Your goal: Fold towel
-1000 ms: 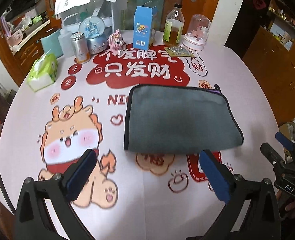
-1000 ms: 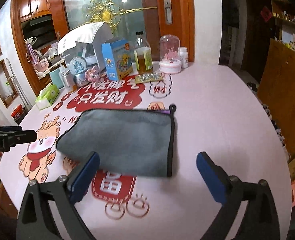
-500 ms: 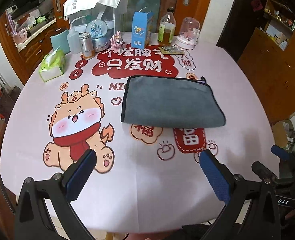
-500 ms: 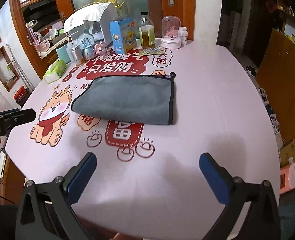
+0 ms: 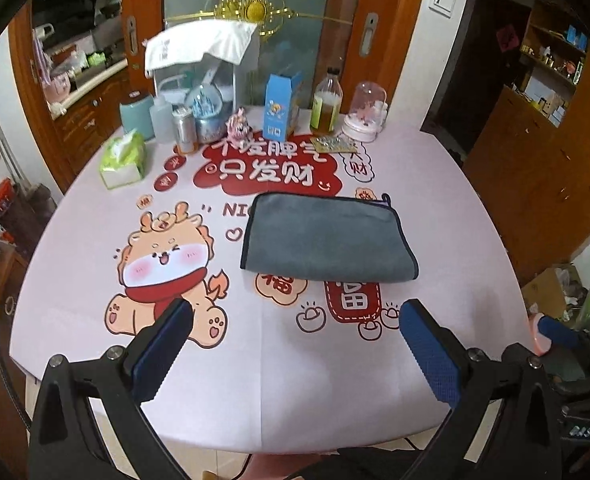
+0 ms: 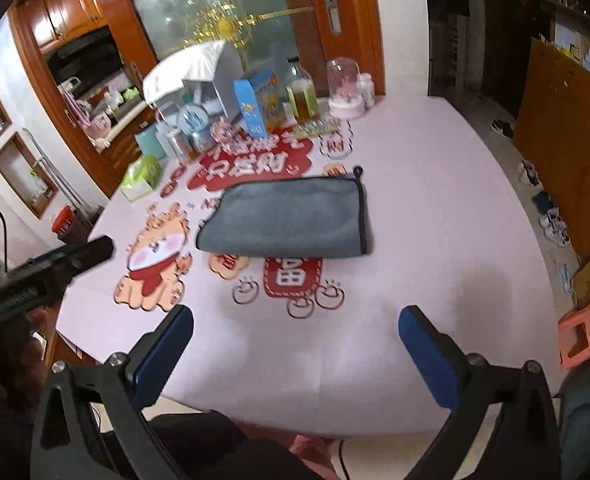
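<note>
A grey towel [image 5: 327,238] with a dark edge lies folded flat in the middle of the pink printed table [image 5: 295,368]; it also shows in the right wrist view [image 6: 289,218]. My left gripper [image 5: 295,344] is open and empty, held back over the table's near edge, well short of the towel. My right gripper [image 6: 295,344] is open and empty, also back by the near edge. The other gripper shows at the right edge of the left wrist view [image 5: 563,340] and at the left of the right wrist view [image 6: 43,276].
Along the table's far side stand a green tissue pack [image 5: 123,160], a can [image 5: 185,130], a snow globe [image 5: 207,114], a blue carton [image 5: 281,108], an oil bottle [image 5: 327,106] and a glass dome [image 5: 367,112]. A pink stool [image 6: 587,332] stands on the floor at the right.
Both grippers have pulled back and up from the towel toward the table's near edge. The towel stays folded and has not moved. Both grippers remain open.
</note>
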Demonstrator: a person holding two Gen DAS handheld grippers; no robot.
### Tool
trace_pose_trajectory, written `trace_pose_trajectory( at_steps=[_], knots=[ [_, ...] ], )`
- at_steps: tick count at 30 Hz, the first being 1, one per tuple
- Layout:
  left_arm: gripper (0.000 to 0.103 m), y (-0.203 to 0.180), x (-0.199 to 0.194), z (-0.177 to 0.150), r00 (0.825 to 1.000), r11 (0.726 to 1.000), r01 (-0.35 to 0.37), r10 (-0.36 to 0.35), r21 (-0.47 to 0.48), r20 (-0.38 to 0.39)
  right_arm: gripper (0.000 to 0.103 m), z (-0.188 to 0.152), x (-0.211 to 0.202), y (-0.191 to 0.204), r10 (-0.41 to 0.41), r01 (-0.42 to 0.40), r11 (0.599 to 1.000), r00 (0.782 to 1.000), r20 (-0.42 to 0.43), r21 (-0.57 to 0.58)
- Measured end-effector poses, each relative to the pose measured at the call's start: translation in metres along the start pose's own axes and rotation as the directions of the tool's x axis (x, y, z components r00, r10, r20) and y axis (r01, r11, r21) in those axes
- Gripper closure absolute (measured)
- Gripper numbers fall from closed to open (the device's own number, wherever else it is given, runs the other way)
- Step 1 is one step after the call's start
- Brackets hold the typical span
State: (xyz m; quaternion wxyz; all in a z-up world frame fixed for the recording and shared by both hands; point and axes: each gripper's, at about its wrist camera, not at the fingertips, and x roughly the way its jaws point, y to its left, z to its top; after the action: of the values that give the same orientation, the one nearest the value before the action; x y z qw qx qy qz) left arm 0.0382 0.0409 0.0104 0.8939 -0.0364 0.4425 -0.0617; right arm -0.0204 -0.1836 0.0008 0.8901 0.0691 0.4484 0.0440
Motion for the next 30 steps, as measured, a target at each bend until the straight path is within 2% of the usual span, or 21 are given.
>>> trace_pose_trajectory(
  at_steps=[3, 9, 12, 15, 30],
  knots=[
    [0.001, -0.005, -0.008, -0.004, 0.999, 1.0, -0.02, 0.02, -0.002, 0.041, 0.0, -0.001, -0.007, 0.007, -0.015, 0.016, 1.0, 0.999, 0.032, -0.02],
    [0.001, -0.022, -0.013, -0.014, 0.995, 0.997, -0.066, 0.065, 0.024, 0.071, 0.0, -0.012, -0.009, 0.01, -0.042, 0.042, 0.999, 0.998, 0.056, 0.002],
    [0.001, -0.028, -0.009, -0.02, 0.996, 0.996, -0.075, 0.073, 0.036, 0.059, 0.0, -0.016, -0.01, 0.011, -0.067, 0.069, 0.998, 0.995, 0.069, -0.015],
    [0.001, -0.031, -0.007, -0.023, 0.996, 0.997, -0.077, 0.075, 0.032, 0.052, 0.0, -0.019, -0.009, 0.012, -0.065, 0.067, 0.997, 0.995, 0.073, -0.027],
    [0.001, -0.046, -0.011, -0.03, 0.984, 0.989, -0.143, 0.138, 0.041, 0.111, 0.0, -0.022, -0.005, 0.01, -0.061, 0.065, 0.997, 0.994, 0.087, -0.042]
  ],
)
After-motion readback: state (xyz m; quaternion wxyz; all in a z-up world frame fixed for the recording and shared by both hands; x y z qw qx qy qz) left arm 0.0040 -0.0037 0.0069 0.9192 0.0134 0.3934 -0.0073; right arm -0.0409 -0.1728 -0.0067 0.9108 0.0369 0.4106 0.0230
